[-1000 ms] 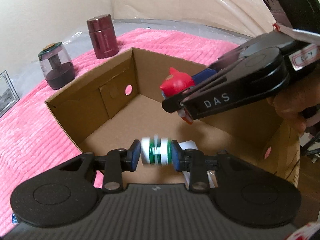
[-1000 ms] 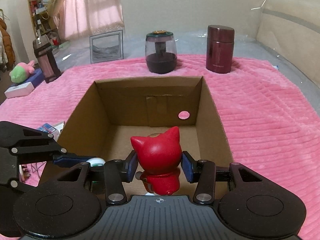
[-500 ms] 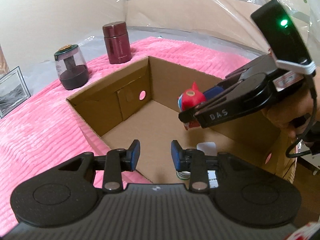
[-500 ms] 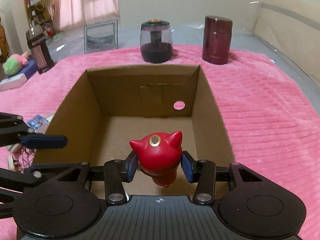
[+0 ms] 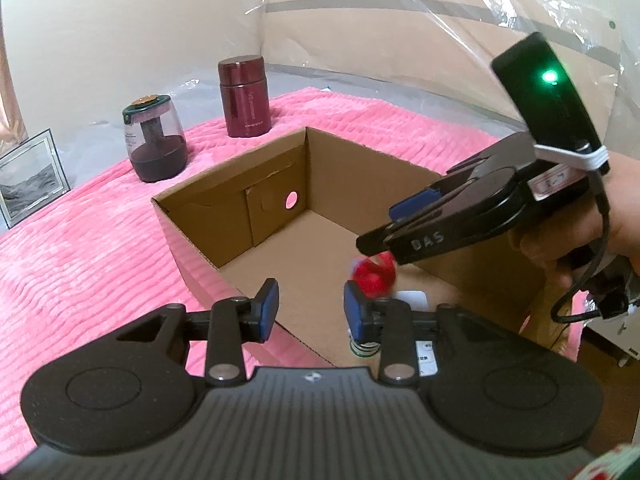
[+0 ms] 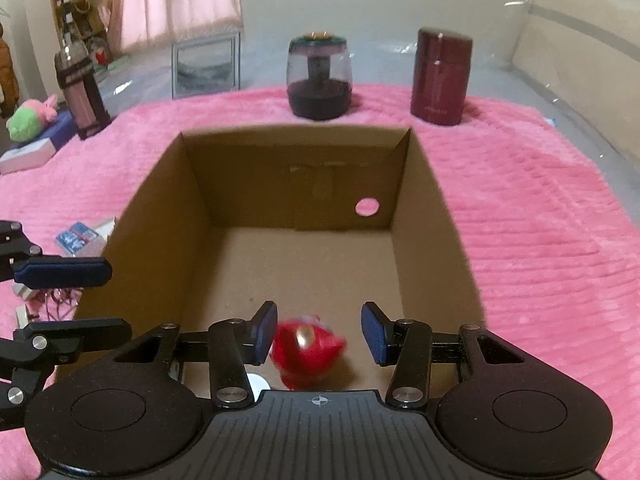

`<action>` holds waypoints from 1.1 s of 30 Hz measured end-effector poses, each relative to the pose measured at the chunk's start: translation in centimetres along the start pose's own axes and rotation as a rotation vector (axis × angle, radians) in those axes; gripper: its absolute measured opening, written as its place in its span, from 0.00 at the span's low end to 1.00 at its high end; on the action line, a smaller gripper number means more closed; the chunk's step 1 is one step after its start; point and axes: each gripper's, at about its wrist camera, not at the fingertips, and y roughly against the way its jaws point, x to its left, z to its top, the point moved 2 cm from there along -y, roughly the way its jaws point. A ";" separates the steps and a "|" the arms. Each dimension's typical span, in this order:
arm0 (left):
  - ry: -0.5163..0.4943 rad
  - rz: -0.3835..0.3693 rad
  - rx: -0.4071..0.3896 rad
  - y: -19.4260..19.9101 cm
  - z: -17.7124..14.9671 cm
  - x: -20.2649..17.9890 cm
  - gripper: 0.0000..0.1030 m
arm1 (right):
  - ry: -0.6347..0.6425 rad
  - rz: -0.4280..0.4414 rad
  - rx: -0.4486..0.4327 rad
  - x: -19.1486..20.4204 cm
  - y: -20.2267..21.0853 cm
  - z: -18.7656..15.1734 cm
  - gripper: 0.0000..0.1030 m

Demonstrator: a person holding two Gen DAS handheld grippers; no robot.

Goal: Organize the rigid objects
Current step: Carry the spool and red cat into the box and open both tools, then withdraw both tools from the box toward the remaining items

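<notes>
An open cardboard box [image 6: 432, 216] sits on a pink blanket. A red cat-eared figure [image 6: 306, 350] is blurred inside it, just below my open right gripper [image 6: 318, 334]; it also shows in the left wrist view [image 5: 374, 274]. My left gripper [image 5: 310, 312] is open and empty over the box's near left wall [image 5: 192, 248]. A white and green bottle [image 5: 364, 346] lies on the box floor behind the left gripper's right finger. The right gripper [image 5: 404, 224] shows in the left wrist view above the box.
A dark glass jar [image 6: 319, 76] and a maroon flask [image 6: 440, 76] stand beyond the box. A picture frame [image 6: 206, 66], a dark bottle [image 6: 80, 96] and a green plush [image 6: 28, 122] are at the far left. Small packets [image 6: 82, 236] lie left of the box.
My right gripper opened and the red figure dropped from it into the box. My left gripper let go of the white and green bottle earlier and rose, staying open.
</notes>
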 end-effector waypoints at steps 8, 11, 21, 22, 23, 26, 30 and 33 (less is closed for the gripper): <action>0.071 0.005 -0.051 3.5 -0.5 0.5 0.30 | -0.083 0.025 -0.147 1.4 5.4 -0.7 0.43; 0.092 0.016 -0.074 5.4 -1.0 0.7 0.30 | -0.121 0.044 -0.213 2.3 7.9 -1.2 0.45; 0.179 0.081 -0.121 11.9 -4.4 1.6 0.33 | -0.263 0.127 -0.383 6.2 14.7 -4.2 0.59; 0.192 0.087 -0.123 12.5 -5.0 1.8 0.33 | -0.259 0.133 -0.389 6.9 15.0 -4.5 0.60; 0.203 0.095 -0.121 13.0 -5.5 2.1 0.34 | -0.254 0.137 -0.392 7.6 15.3 -4.8 0.61; 0.241 0.132 -0.110 14.4 -7.4 2.9 0.36 | -0.227 0.153 -0.397 9.8 15.9 -5.8 0.63; 0.277 0.180 -0.088 15.9 -9.9 3.9 0.37 | -0.187 0.175 -0.394 12.9 16.4 -7.3 0.65; 0.320 0.211 -0.074 17.0 -11.8 4.8 0.39 | -0.159 0.189 -0.389 14.7 16.5 -8.1 0.66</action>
